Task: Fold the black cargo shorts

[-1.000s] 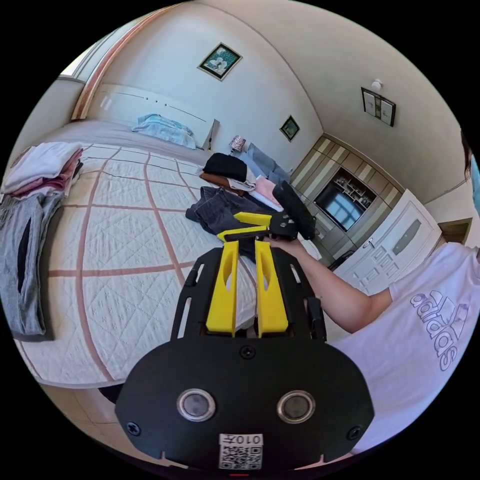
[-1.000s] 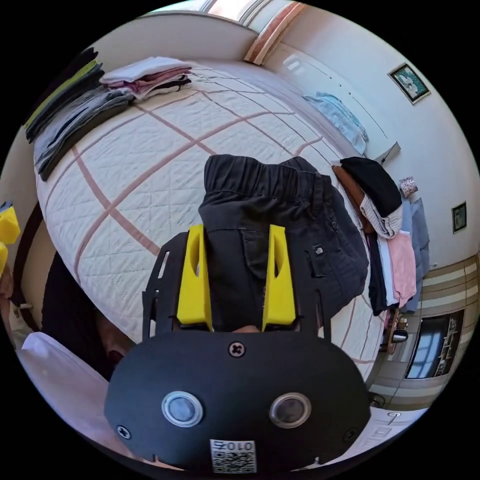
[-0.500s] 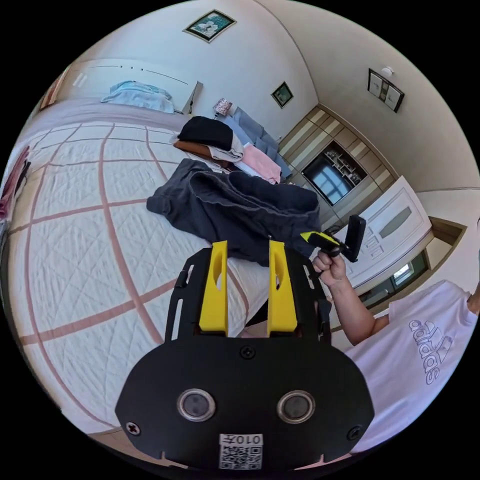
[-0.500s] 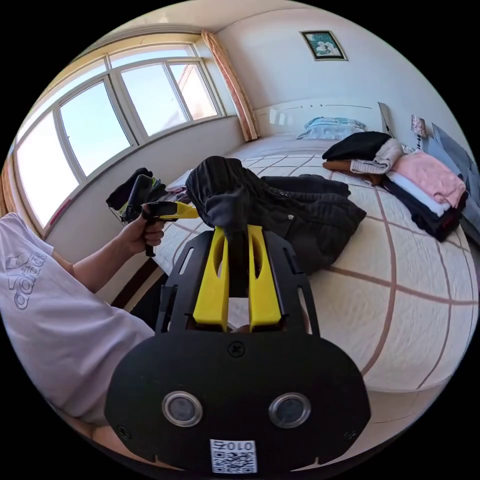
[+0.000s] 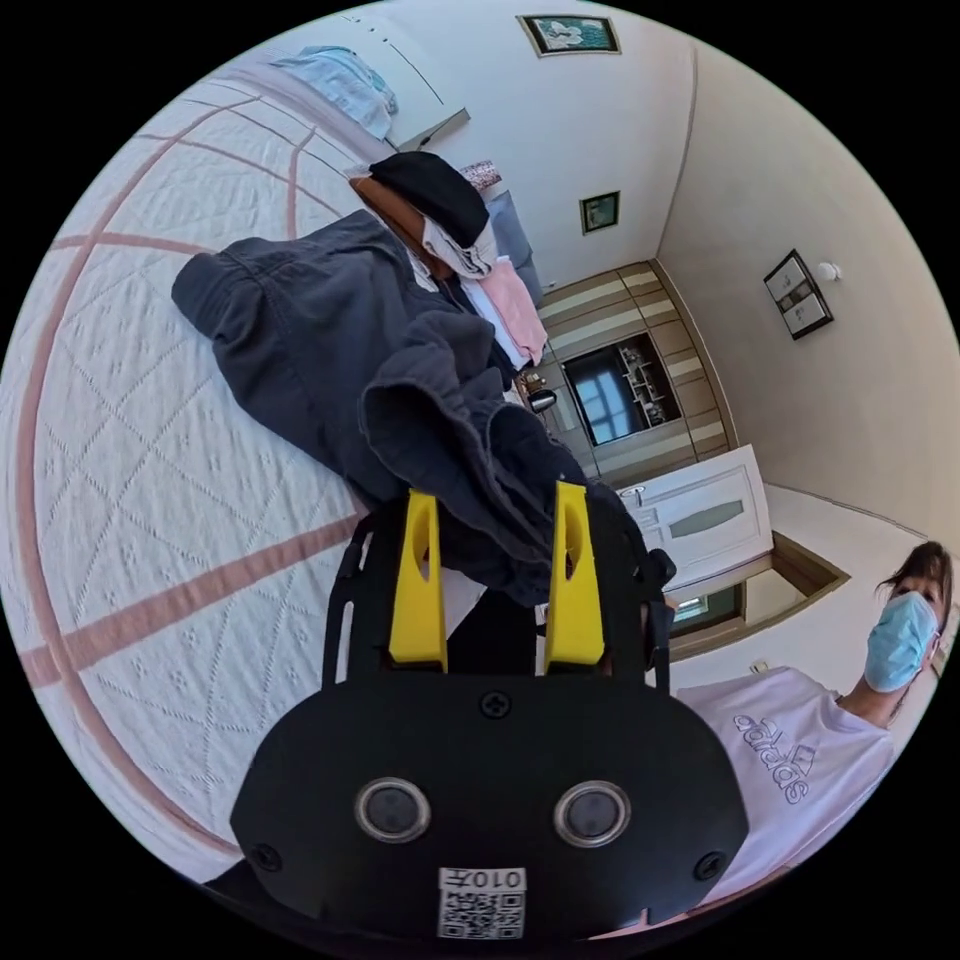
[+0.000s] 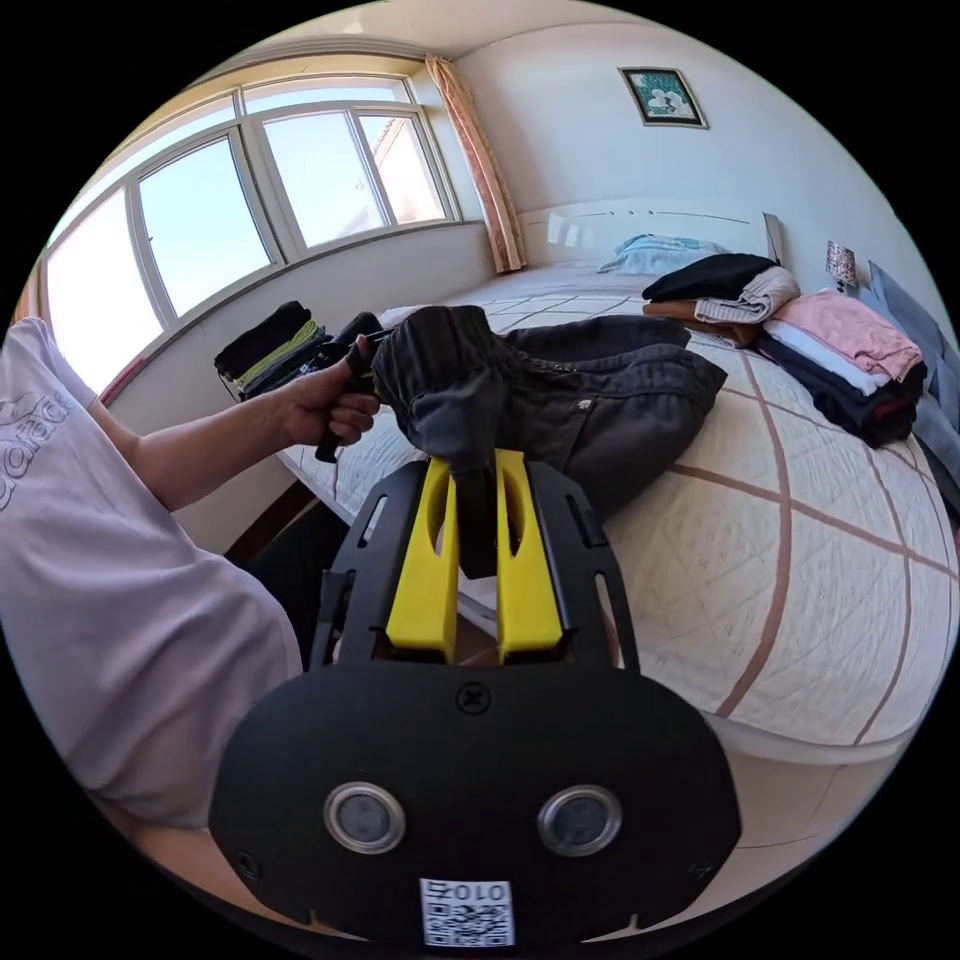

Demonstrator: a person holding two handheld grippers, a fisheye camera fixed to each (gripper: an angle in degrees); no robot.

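R gripper (image 6: 475,470) pinches shorts (image 6: 590,400) near bed edge (image 6: 800,745).

The person's white T-shirt (image 5: 790,745) bears an "adidas" wordmark with its logo across the chest.

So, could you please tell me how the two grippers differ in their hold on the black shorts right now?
The right gripper has its jaws nearly together, clamping a bunched edge of the black cargo shorts; the left gripper has its jaws wide apart, with cloth lying between them unpinched. The right lifts its bunch off the bed; the left is merely at the fabric. Both have yellow jaws on black frames.
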